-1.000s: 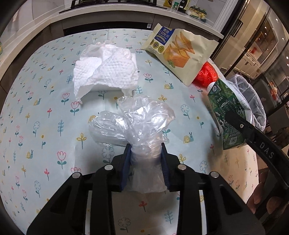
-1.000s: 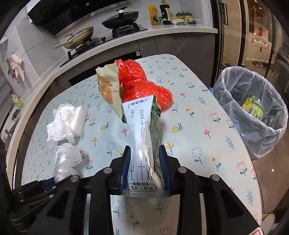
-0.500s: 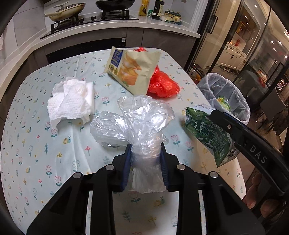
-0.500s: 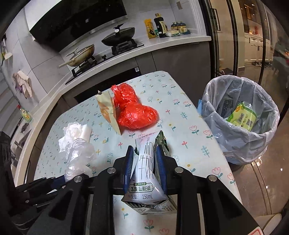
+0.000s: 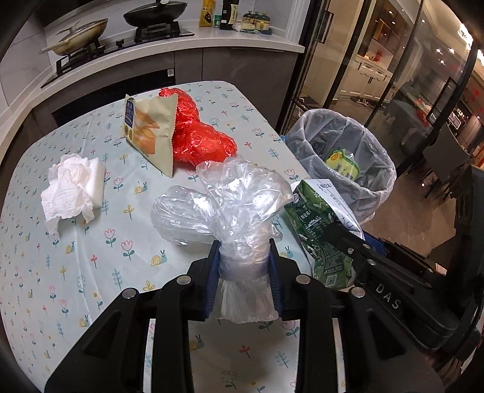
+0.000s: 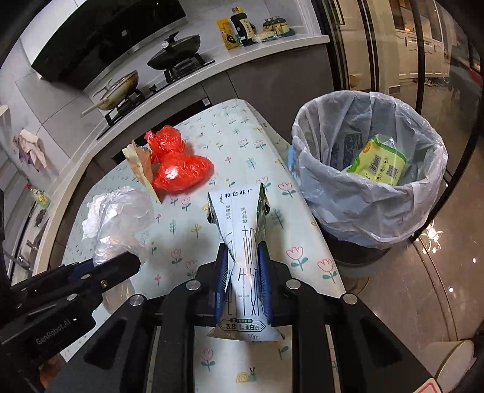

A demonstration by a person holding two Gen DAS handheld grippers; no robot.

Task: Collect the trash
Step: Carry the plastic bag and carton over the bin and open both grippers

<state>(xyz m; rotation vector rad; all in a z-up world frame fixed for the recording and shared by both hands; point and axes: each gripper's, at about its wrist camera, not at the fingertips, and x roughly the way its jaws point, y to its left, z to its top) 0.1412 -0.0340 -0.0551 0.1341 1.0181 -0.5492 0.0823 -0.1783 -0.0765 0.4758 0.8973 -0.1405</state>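
Observation:
My left gripper (image 5: 243, 263) is shut on a crumpled clear plastic bag (image 5: 230, 205), held above the flowered table (image 5: 90, 257). My right gripper (image 6: 242, 272) is shut on a white and green milk carton (image 6: 242, 229); its jaws are still closing and squash the carton. The carton (image 5: 317, 229) and the right gripper also show at the right of the left wrist view. A lined trash bin (image 6: 369, 169) stands on the floor past the table's right edge with a yellow-green packet (image 6: 378, 164) inside. On the table lie a red plastic bag (image 5: 196, 136), a chip bag (image 5: 151, 133) and crumpled white tissue (image 5: 72, 190).
Behind the table runs a kitchen counter with a stove, pans (image 6: 178, 51) and bottles (image 6: 242, 25). Glass doors (image 5: 408, 75) stand beyond the bin. The bin (image 5: 341, 160) sits close to the table's right edge.
Both grippers have swung right toward the bin, carrying the plastic bag and the carton. The bin now looms larger in both views. The carton is squeezed narrower between the right jaws.

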